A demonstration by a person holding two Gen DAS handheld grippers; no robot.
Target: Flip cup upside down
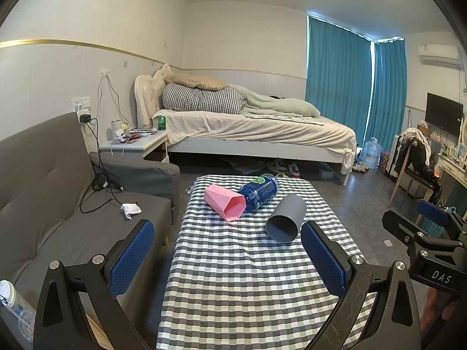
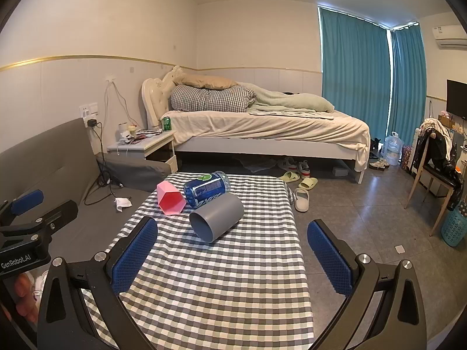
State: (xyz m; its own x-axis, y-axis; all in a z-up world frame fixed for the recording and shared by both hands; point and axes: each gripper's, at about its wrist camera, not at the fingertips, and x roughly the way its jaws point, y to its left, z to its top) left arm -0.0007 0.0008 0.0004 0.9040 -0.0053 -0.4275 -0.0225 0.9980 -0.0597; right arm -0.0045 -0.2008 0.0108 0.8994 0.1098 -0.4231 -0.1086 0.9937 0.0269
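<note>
A grey cup point(image 1: 286, 218) point(image 2: 216, 218) lies on its side on the checkered table point(image 1: 239, 277) point(image 2: 210, 285), its mouth turned toward me. A pink faceted cup point(image 1: 225, 202) point(image 2: 170, 197) lies on its side to its left. A blue plastic bottle point(image 1: 259, 192) point(image 2: 207, 188) lies between and behind them. My left gripper point(image 1: 230, 259) is open and empty, short of the cups above the table. My right gripper point(image 2: 233, 259) is open and empty, also short of the grey cup. Each gripper shows at the edge of the other's view point(image 1: 423, 233) point(image 2: 32, 218).
A grey sofa point(image 1: 73, 204) point(image 2: 58, 175) runs along the table's left side. A bed point(image 1: 248, 128) point(image 2: 262, 128) stands behind the table. A chair point(image 2: 437, 169) and a teal basket point(image 2: 455, 227) stand at the right. Slippers point(image 2: 302, 198) lie on the floor.
</note>
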